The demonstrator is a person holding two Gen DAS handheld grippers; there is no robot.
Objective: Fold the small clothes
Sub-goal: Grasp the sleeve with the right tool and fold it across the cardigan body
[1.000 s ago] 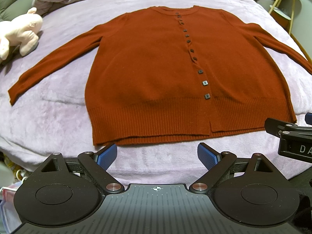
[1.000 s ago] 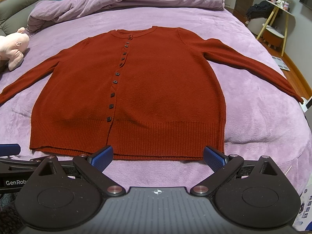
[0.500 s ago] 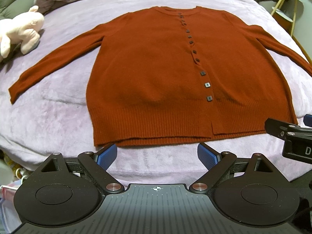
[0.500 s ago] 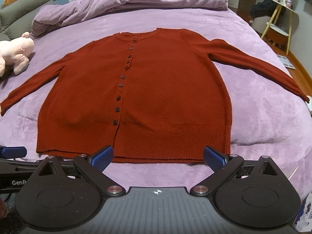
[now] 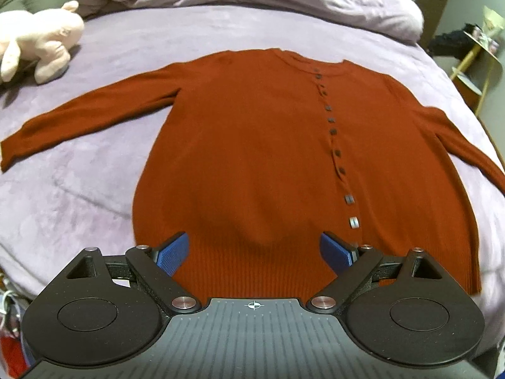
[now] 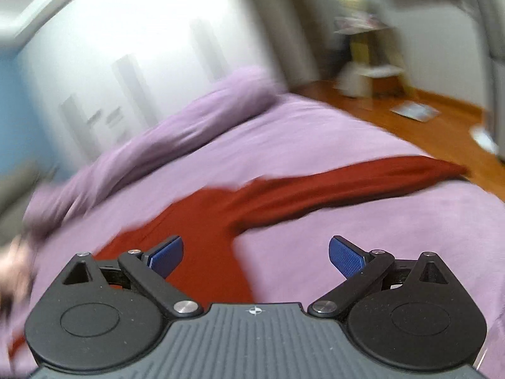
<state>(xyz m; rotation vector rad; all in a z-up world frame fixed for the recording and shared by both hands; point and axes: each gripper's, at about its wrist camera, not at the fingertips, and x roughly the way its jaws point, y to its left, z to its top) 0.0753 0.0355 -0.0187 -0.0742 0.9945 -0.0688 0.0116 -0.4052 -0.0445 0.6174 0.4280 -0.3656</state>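
Rust-red knit button-front cardigan point(image 5: 252, 158) lies flat, face up, sleeves spread, on purple fleece bed cover point(image 5: 79, 189); L gripper point(image 5: 254, 252) over cardigan's ribbed hem, jaws spread, empty; R gripper point(image 6: 255, 254) over cardigan's sleeve side, jaws spread, empty, view blurred; pink plush toy point(image 5: 38, 41) well beyond cardigan's far sleeve.

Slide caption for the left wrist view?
Open left gripper poised over the hem of a rust-red cardigan spread flat on a purple bedspread.
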